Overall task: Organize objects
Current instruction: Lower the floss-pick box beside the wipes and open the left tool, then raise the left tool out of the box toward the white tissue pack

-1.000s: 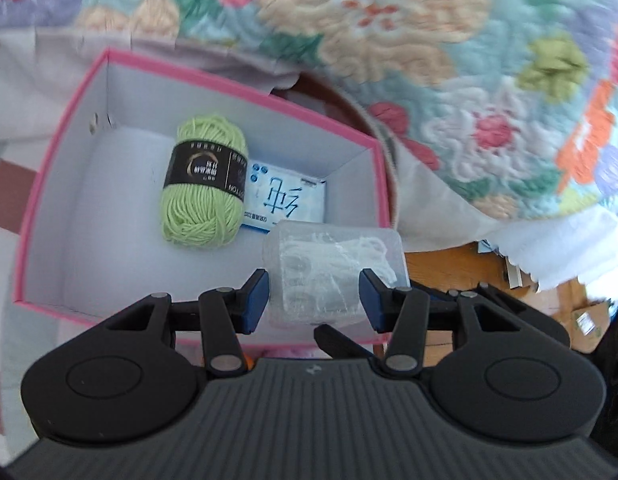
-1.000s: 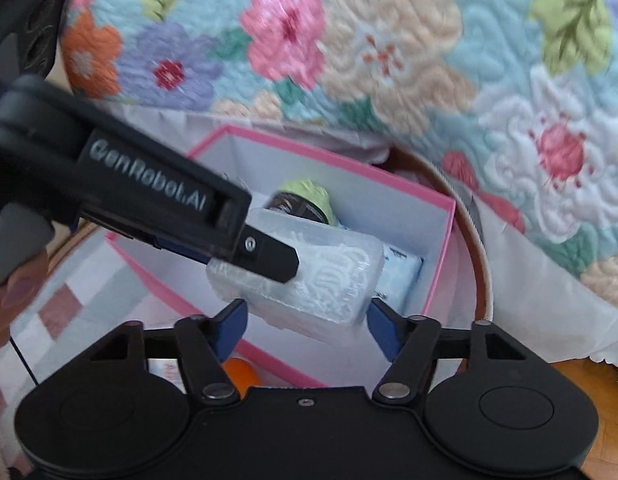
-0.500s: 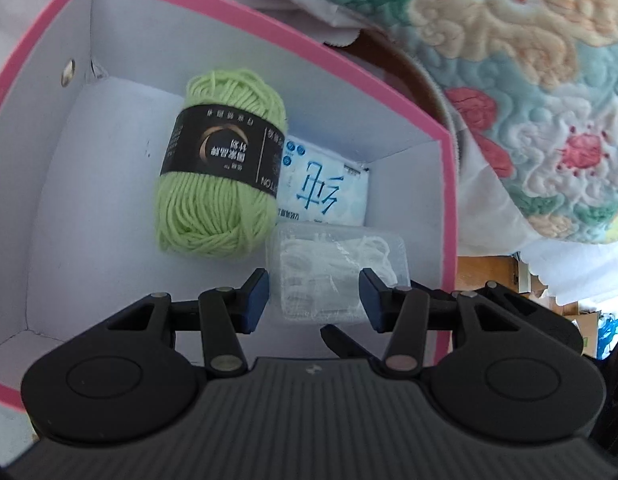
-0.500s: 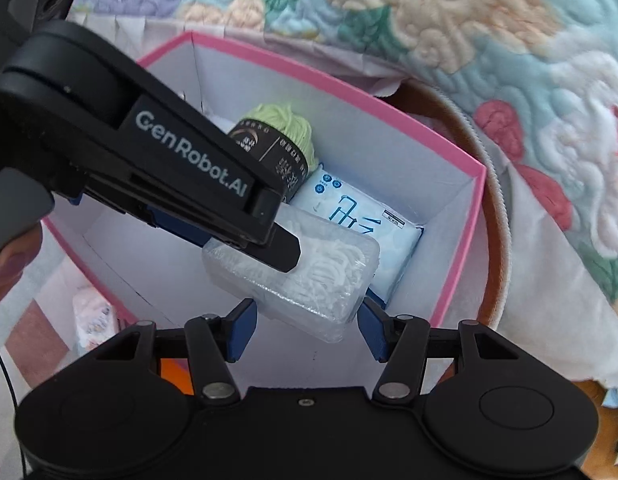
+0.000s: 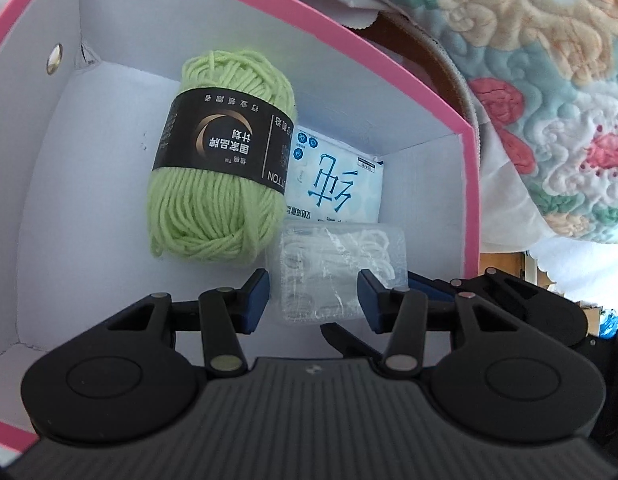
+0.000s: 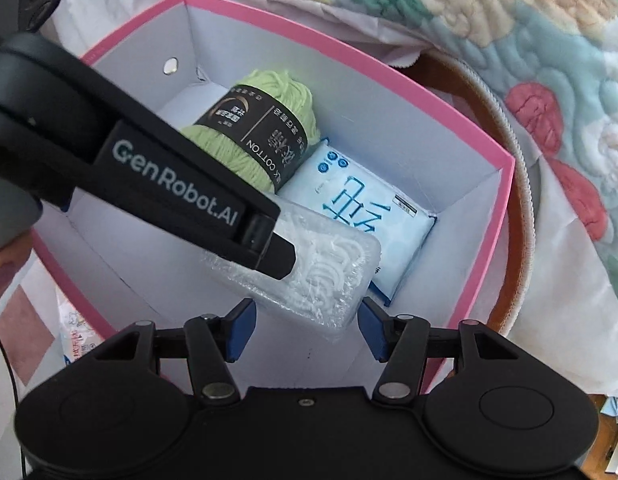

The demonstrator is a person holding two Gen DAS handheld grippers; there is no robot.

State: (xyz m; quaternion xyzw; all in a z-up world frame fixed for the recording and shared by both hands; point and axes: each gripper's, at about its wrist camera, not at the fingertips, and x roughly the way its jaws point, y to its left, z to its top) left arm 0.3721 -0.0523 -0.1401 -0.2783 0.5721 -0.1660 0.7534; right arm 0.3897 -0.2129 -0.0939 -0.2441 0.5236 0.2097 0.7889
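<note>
A clear plastic case of white floss picks [image 5: 333, 268] sits between the pads of my left gripper [image 5: 315, 296], low inside the pink-rimmed white box [image 5: 421, 88]. It also shows in the right wrist view [image 6: 329, 276], with my left gripper across it. My right gripper [image 6: 305, 326] is open, its pads either side of the case's near end without clear contact. In the box lie a green yarn ball [image 5: 217, 160] and a blue-and-white tissue pack [image 5: 337, 184], both also in the right wrist view: yarn [image 6: 265, 136], pack [image 6: 369, 220].
A floral quilt [image 5: 549, 60] lies behind and to the right of the box. A round brown rim [image 6: 509, 184] curves around the box's right side. Small packets lie on a checked surface left of the box [image 6: 73, 336].
Both grippers have moved forward and down into the box with the floss case, which now sits low by the tissue pack and yarn.
</note>
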